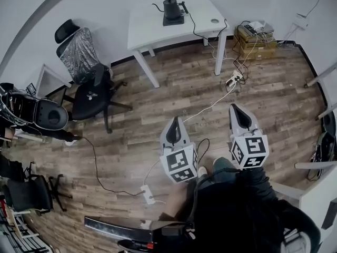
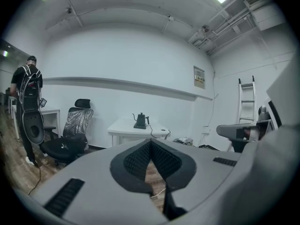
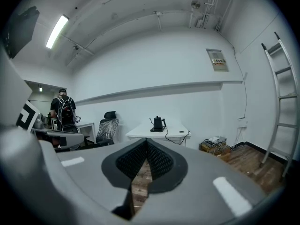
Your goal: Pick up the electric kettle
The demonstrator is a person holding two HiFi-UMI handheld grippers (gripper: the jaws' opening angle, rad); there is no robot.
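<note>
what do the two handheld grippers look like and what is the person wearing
Both the left gripper and right gripper have light grey, tapered shells with black textured fingers. Each carries a white cube printed with black square markers. The person wears dark clothing.

The left gripper [image 2: 151,142] was seen with its jaws closed together, and nothing was held between them. Only a strip of wooden floor [image 2: 154,178] was shown through the narrow gap lower down. Beyond the tips, well apart from them, an electric kettle [image 2: 140,120] was stood on its base on a white table [image 2: 123,127], and a dark cable [image 2: 151,129] was laid across the tabletop beside it. An office chair [image 2: 70,137] was placed left of the table. A person [image 2: 28,95] with a backpack was seen at the far left, and a ladder [image 2: 247,102] was leaned on the right wall.
</note>
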